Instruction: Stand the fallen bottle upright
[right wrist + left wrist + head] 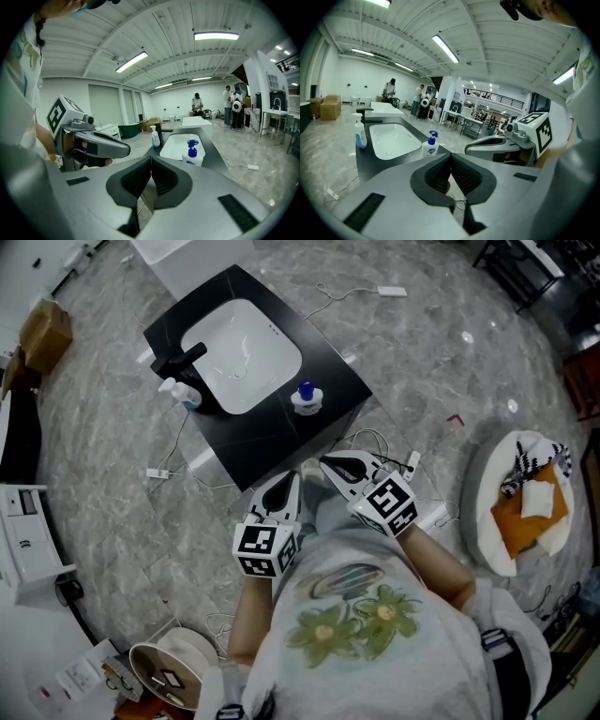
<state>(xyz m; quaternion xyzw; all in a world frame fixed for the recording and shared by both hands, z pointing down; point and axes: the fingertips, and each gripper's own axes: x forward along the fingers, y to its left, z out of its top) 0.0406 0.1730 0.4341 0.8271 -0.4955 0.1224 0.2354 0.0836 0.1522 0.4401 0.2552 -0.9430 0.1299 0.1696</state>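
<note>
Nearest, tucked against the body: left gripper [450,157] and right gripper [151,159], each with jaws pressed together and nothing between them. Just beyond, on the black counter [272,442], beside the near rim of the sink [272,329]: blue-pump bottle [192,153], already upright, so probably no lift left to do. Farther, by the faucet [180,362]: a second bottle [360,132], upright too. Likely risk: reaching in with closed jaws and knocking the blue-pump bottle, close to the counter edge, over or off; also snagging a foot in the floor cables [370,437]. Shown only from the head view: those cables. Shown clearly only from the gripper views: both bottles' upright stance, and people [197,102] far down the hall.
</note>
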